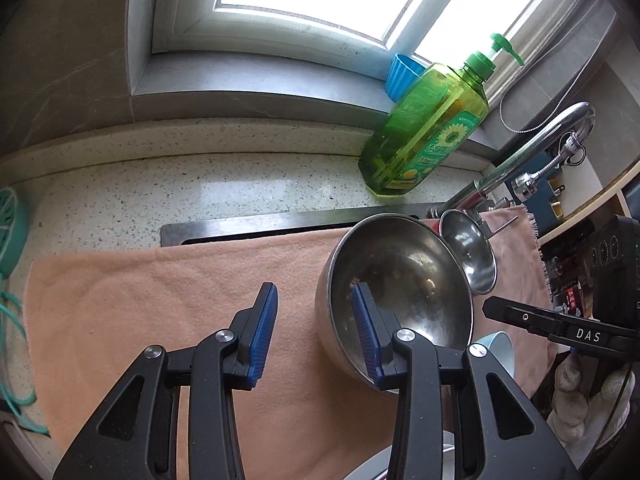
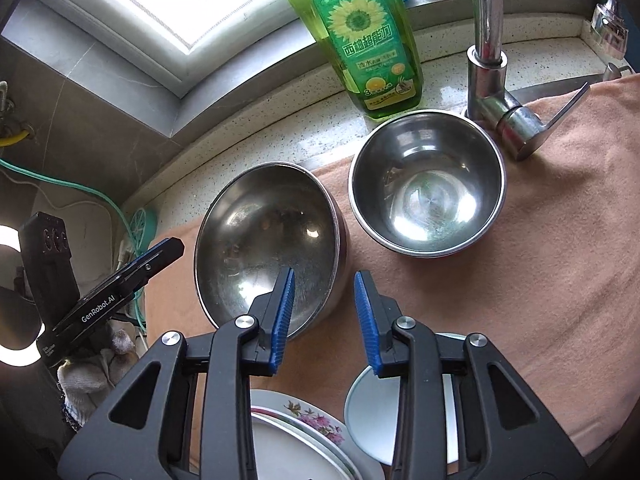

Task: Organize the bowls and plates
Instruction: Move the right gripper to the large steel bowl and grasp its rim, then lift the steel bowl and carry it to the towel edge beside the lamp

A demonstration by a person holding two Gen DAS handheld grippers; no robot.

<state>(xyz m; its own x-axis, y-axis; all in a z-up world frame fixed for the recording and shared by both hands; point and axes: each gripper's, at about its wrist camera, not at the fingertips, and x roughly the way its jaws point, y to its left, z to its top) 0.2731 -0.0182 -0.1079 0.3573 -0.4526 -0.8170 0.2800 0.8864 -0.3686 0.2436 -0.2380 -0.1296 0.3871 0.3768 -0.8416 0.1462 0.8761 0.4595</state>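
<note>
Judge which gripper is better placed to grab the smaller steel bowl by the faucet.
Right, likely. The right gripper is open, with the smaller bowl just ahead across bare towel. From the left gripper, the larger bowl stands in the way.

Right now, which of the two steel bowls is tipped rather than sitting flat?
The larger steel bowl, farther from the faucet: it's tilted, with one rim raised off the towel. The smaller steel bowl, beside the faucet base, sits flat.
</note>
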